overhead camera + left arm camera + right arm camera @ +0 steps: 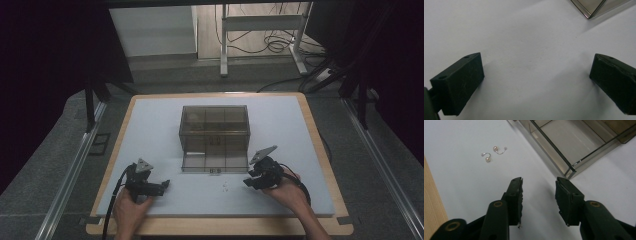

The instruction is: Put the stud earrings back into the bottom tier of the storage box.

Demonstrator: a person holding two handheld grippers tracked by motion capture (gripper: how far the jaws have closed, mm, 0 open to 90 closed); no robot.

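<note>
Two small pearl earrings [492, 153] on curved silver wires lie on the white mat, seen from above as tiny specks [226, 186]. Behind them stands a smoked clear drawer box [215, 129] with its bottom drawer [215, 162] pulled out; the drawer's compartments [571, 140] look bare. My right gripper [538, 185] hovers just off the drawer's front corner, jaws partly apart with nothing between them, the earrings ahead and to its left. My left gripper [536, 68] rests low over the mat at the front left [165, 184], jaws wide apart and bare.
The white mat [150, 130] covers a wooden board [325, 150] whose edge shows around it. The box corner [590, 10] lies ahead of the left gripper. Metal rails, a stand and cables lie beyond the table.
</note>
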